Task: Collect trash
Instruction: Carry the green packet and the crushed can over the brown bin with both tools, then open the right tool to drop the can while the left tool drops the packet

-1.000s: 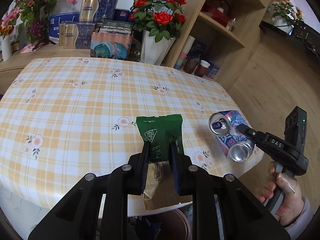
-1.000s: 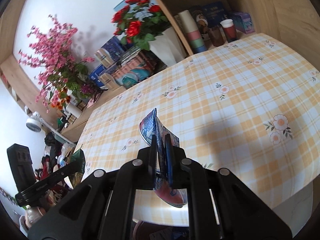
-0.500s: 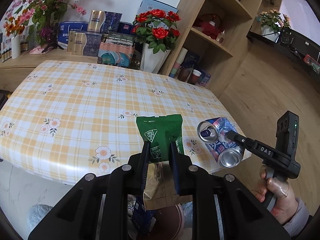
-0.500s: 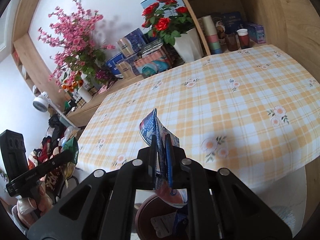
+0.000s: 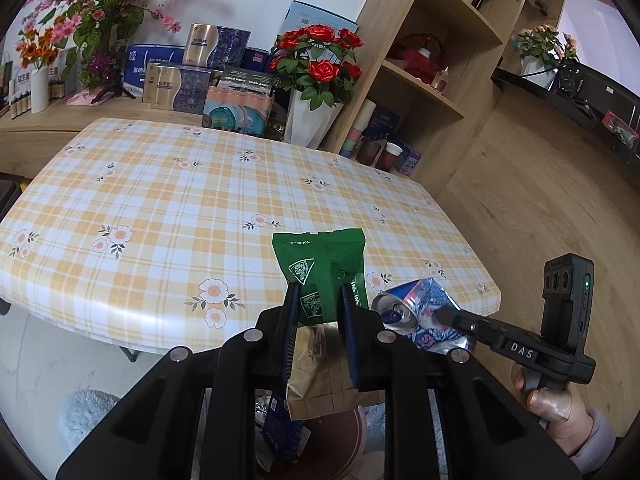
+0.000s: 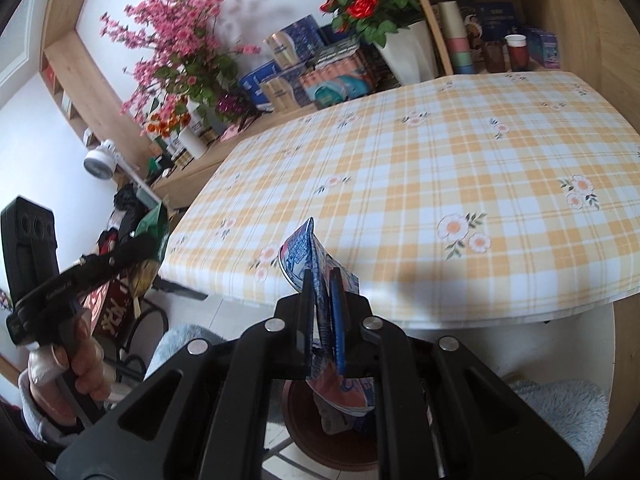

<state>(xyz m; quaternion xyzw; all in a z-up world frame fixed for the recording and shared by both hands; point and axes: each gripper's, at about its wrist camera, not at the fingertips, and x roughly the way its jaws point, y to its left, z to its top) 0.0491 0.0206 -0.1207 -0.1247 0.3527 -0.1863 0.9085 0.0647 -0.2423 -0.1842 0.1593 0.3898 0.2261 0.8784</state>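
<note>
Two grips hold: left gripper (image 5: 318, 312) jaws clamp green packet (image 5: 320, 264), right gripper (image 6: 322, 304) jaws pinch crushed can (image 6: 308, 256), both above brown bin (image 6: 304, 432).

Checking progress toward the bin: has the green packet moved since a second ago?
Yes. The green packet in the left gripper has drawn back past the table's near edge.

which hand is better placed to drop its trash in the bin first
Right, probably. In the right wrist view the crushed can in the right gripper hangs directly over the brown bin. The left gripper holds its green packet nearer the bin's edge.
</note>
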